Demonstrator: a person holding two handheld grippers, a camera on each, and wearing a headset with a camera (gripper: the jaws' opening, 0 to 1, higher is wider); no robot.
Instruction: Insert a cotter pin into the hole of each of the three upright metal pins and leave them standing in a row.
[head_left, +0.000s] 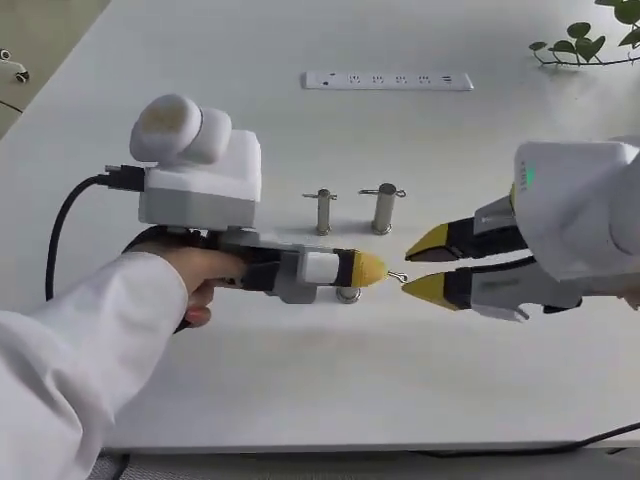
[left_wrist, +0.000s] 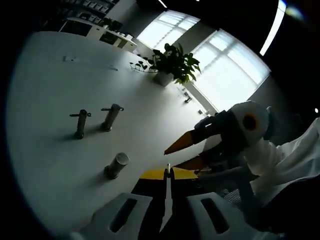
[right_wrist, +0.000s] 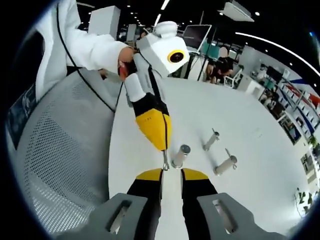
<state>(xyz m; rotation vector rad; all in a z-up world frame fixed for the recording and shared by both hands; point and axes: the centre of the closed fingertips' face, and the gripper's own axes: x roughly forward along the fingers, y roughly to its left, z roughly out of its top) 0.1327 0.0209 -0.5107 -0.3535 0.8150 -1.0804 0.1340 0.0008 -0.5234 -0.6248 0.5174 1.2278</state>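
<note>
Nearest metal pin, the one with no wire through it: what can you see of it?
The nearest pin is a grey metal cylinder with a flat round top, standing upright on the white table, apart from the other two pins. Nothing runs through it. The left tongs, shut on a cotter pin, hover close by its top.

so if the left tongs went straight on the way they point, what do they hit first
The right gripper: its open tongs face the left gripper head-on, and the cotter pin held by the left one seems to reach between them, though depth is unclear.
</note>
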